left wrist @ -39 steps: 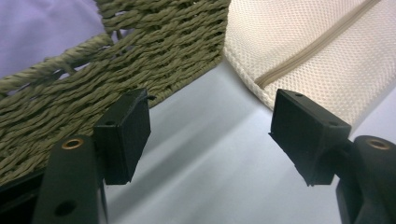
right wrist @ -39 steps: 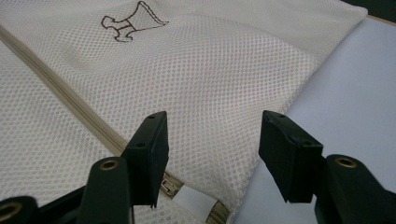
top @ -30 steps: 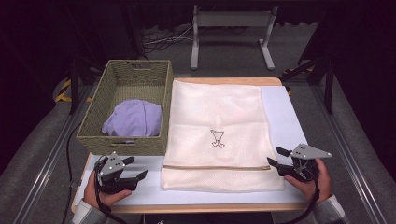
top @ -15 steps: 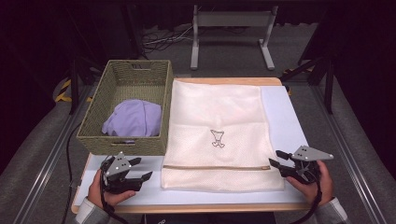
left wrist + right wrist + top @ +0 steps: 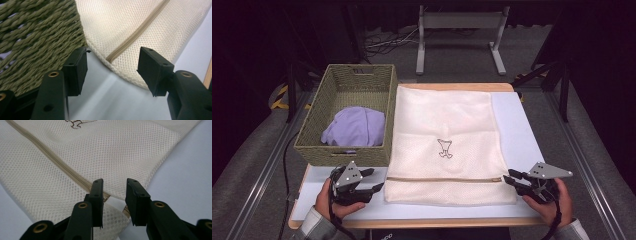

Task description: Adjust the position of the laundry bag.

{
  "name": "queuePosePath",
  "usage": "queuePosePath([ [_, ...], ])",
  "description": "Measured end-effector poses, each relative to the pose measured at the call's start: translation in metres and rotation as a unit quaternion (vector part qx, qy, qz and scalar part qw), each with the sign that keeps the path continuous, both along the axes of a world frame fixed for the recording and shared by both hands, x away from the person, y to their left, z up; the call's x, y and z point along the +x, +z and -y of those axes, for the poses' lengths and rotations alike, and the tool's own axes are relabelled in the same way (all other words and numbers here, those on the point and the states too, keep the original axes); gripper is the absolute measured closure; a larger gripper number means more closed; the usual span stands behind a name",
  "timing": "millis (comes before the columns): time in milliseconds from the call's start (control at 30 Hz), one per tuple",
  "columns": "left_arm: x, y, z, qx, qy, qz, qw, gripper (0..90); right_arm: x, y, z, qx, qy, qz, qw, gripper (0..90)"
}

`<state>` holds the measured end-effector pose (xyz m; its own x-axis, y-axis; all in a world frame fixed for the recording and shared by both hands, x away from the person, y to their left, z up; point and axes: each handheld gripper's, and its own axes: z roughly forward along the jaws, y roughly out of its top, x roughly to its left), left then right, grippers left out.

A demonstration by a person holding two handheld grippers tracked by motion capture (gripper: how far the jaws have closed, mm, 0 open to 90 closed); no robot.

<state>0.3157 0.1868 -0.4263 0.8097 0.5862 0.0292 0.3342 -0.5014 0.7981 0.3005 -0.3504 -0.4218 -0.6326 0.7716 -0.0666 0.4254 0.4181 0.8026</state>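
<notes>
- Cream mesh bag (image 5: 444, 145) lies flat beside the basket (image 5: 317, 135).
- Left gripper (image 5: 374, 180), closing, gapes unclenched at the bag's near-left corner.
- Right gripper (image 5: 509, 179), closing, straddles its zipper (image 5: 62, 168) end, not yet pinching.

Dark room, grey carpeted floor (image 5: 597, 165). White-topped table (image 5: 512, 120) with wooden edge. Beyond, grey metal stand (image 5: 459, 35), tangled cables (image 5: 387, 45). Metal rails (image 5: 267, 165) alongside.

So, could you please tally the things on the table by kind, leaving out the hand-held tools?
Mesh laundry bag: 1
Woven basket: 1
Lilac garment in the basket: 1
Total: 3
</notes>
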Motion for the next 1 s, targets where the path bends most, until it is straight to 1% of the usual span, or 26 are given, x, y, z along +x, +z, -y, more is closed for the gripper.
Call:
queuePosePath([
  [67,0.001,0.0,0.004,0.003,-0.005,0.0,1.0,42.6,-0.002,0.0,0.001,-0.001,-0.003,-0.002,1.0,67.9],
  [133,0.002,0.0,0.007,0.005,-0.007,0.002,1.0,42.9,-0.002,-0.002,0.003,-0.004,-0.004,-0.009,0.9999,67.4],
  [200,0.003,0.0,0.008,0.005,-0.016,0.001,0.9999,46.6,-0.003,-0.003,0.003,-0.009,-0.009,-0.015,0.9998,66.9],
  [267,0.004,-0.001,0.011,0.008,-0.022,-0.003,0.9997,47.4,-0.004,-0.005,0.004,-0.012,-0.014,-0.018,0.9997,65.3],
  [467,0.005,-0.002,0.018,0.017,-0.032,-0.005,0.9993,50.5,-0.002,-0.009,0.005,-0.011,-0.027,-0.026,0.9992,60.9],
  [533,0.005,-0.002,0.02,0.015,-0.037,-0.007,0.9992,52.7,-0.002,-0.009,0.004,-0.01,-0.028,-0.027,0.9992,59.8],
  [600,0.005,-0.003,0.022,0.017,-0.04,-0.008,0.999,53.5,0.0,-0.01,0.004,-0.005,-0.032,-0.032,0.9989,57.7],
  [700,0.005,-0.004,0.027,0.026,-0.047,-0.007,0.9985,59.9,0.003,-0.013,0.003,-0.005,-0.034,-0.039,0.9986,54.3],
  [767,0.005,-0.004,0.03,0.031,-0.051,-0.006,0.9982,66.1,0.005,-0.015,0.003,-0.008,-0.033,-0.044,0.9985,51.5],
  [900,0.006,-0.005,0.033,0.034,-0.055,-0.003,0.9979,70.0,0.009,-0.017,0.004,0.0,-0.04,-0.052,0.9979,49.0],
  [1000,0.008,-0.005,0.035,0.032,-0.055,-0.007,0.9979,69.9,0.011,-0.02,0.002,-0.001,-0.036,-0.059,0.9976,47.2],
])
